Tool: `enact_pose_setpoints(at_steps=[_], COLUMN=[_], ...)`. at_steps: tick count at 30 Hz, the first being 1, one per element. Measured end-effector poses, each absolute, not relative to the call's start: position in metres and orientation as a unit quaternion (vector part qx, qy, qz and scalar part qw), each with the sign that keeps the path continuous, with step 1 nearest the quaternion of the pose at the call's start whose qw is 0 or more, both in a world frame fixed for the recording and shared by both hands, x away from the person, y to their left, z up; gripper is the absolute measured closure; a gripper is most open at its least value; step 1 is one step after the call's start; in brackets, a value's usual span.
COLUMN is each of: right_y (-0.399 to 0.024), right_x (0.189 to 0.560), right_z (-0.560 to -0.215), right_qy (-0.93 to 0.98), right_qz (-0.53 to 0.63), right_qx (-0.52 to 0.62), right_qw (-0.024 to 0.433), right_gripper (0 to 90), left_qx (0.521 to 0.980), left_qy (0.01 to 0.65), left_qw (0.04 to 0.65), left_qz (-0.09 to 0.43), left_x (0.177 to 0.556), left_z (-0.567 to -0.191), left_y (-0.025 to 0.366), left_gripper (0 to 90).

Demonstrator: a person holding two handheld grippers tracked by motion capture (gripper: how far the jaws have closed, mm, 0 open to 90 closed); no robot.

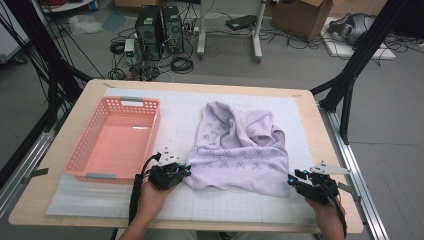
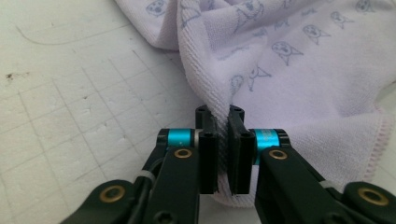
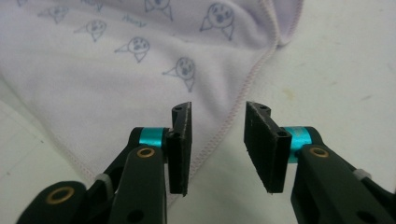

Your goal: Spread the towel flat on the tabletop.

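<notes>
No words, brand names or numbers can be read anywhere. The pale lilac terry towel carries only a repeated print of small blue cartoon animal faces, without lettering. The white gridded table mat bears plain ruled lines, unnumbered.

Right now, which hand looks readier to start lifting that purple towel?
Left, probably. The left gripper is already pinched on the towel at its edge, while the right gripper is open, the hem between its jaws but ungripped.

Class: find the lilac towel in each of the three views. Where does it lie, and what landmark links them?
High view: the towel lies centre, right of the basket.
Left gripper view: upper right, edge pinched.
Right gripper view: upper left.
Shared landmark: its printed faces.
</notes>
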State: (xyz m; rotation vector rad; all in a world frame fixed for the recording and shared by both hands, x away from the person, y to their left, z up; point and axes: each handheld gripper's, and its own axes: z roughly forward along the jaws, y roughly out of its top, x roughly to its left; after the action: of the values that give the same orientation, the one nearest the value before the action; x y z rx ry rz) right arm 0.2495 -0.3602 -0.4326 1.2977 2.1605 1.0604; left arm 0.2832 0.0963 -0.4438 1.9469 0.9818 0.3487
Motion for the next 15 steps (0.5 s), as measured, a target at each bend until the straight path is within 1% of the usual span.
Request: enact_pose_setpoints(at_steps=[2, 3, 4, 5, 9, 13, 15], right_y=[-0.364, -0.366, -0.368, -0.372, -0.378, -0.372, -0.364], right_x=[0.248, 0.247, 0.246, 0.246, 0.245, 0.248, 0.25], right_z=[-0.432, -0.431, -0.43, -0.428, -0.428, -0.433, -0.435], right_qy=[0.771, 0.771, 0.769, 0.767, 0.765, 0.774, 0.784], right_qz=[0.381, 0.378, 0.378, 0.381, 0.387, 0.386, 0.384], right_qx=[0.468, 0.47, 0.472, 0.473, 0.472, 0.467, 0.453], right_qw=[0.202, 0.205, 0.207, 0.207, 0.204, 0.185, 0.179], right_gripper=[63.9, 65.4, 66.5, 67.2, 67.3, 63.4, 61.6], left_qx=[0.775, 0.773, 0.772, 0.771, 0.771, 0.781, 0.794], left_qy=[0.416, 0.417, 0.419, 0.419, 0.418, 0.41, 0.399], left_qw=[0.452, 0.453, 0.453, 0.455, 0.461, 0.459, 0.447], left_qz=[0.148, 0.152, 0.154, 0.151, 0.135, 0.104, 0.102], left_x=[0.282, 0.281, 0.279, 0.278, 0.278, 0.278, 0.277], left_z=[-0.443, -0.442, -0.441, -0.441, -0.443, -0.448, -0.451], left_y=[0.099, 0.101, 0.102, 0.103, 0.106, 0.097, 0.087], left_gripper=[60.5, 55.2, 52.3, 49.9, 46.6, 45.0, 44.8])
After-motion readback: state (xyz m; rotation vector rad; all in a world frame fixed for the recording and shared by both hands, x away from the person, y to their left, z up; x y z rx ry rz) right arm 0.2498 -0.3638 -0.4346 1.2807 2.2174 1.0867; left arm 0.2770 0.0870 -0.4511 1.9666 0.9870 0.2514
